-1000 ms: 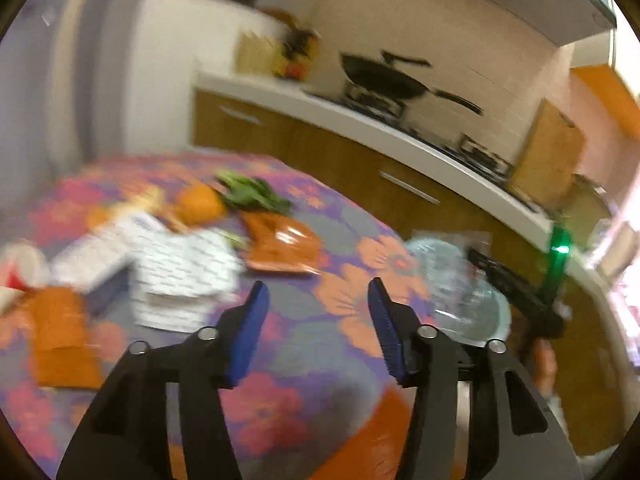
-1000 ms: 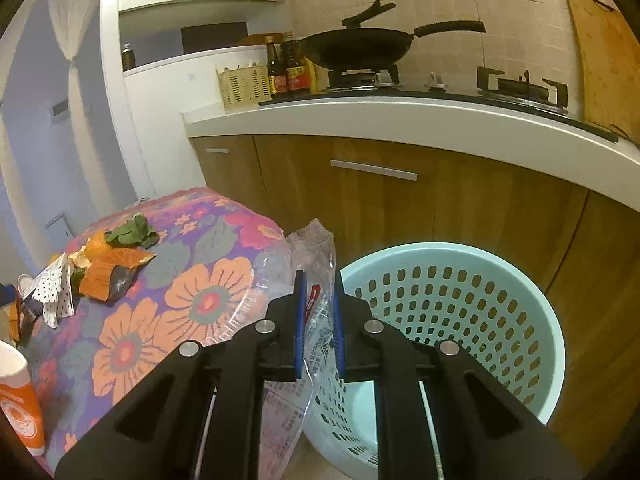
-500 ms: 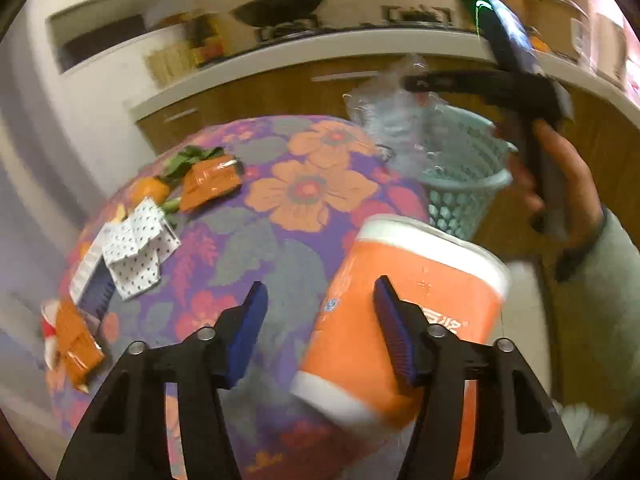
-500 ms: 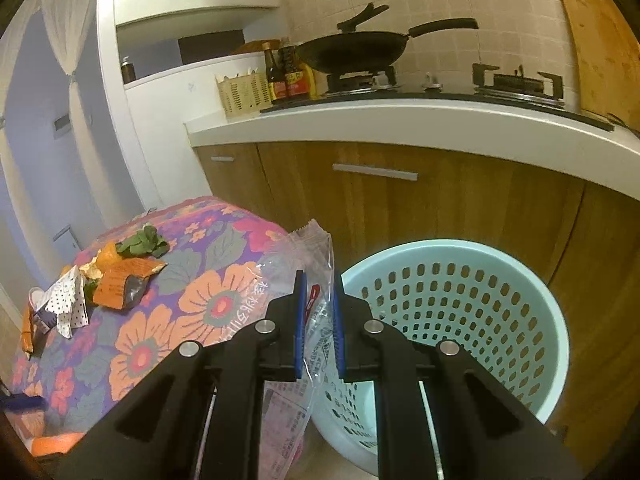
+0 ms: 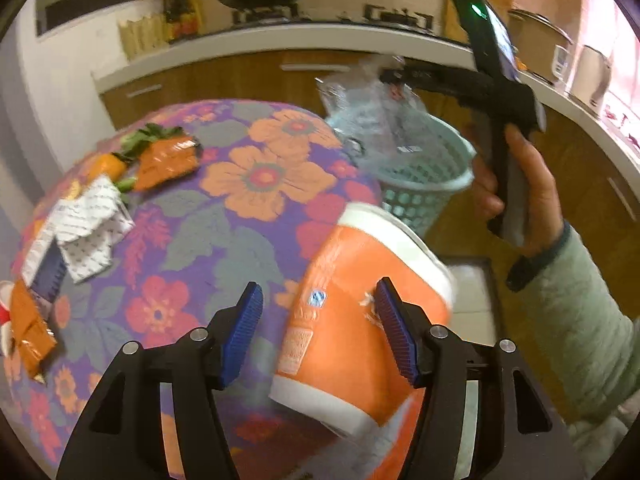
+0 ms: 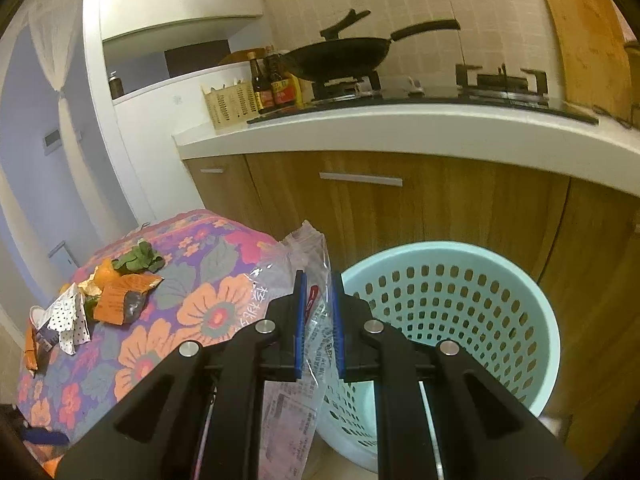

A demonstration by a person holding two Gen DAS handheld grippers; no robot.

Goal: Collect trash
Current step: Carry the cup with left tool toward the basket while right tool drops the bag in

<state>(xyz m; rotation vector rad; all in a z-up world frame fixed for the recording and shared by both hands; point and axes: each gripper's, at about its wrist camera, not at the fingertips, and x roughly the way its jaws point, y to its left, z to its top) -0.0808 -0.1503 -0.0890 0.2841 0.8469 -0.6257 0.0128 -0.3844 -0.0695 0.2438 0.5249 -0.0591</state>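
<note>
Floral tablecloth (image 5: 256,176); left tongs (image 5: 318,326) spread around cup (image 5: 360,320), right tongs (image 6: 318,312) pinching bag (image 6: 308,280).

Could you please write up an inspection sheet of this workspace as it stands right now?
Surface: round table under a floral cloth.
Job's things: clear plastic bag clamped beside the teal basket; orange paper cup, tilted, between the left gripper's fingers.
Clutter: orange wrapper, green leaves, dotted paper and more scraps at the table's far side.
Grippers: left gripper open around the cup; right gripper shut on the bag.
Cables: nothing seen.
Surroundings: kitchen counter, wok on the stove, sauce bottles, cutting board.
</note>
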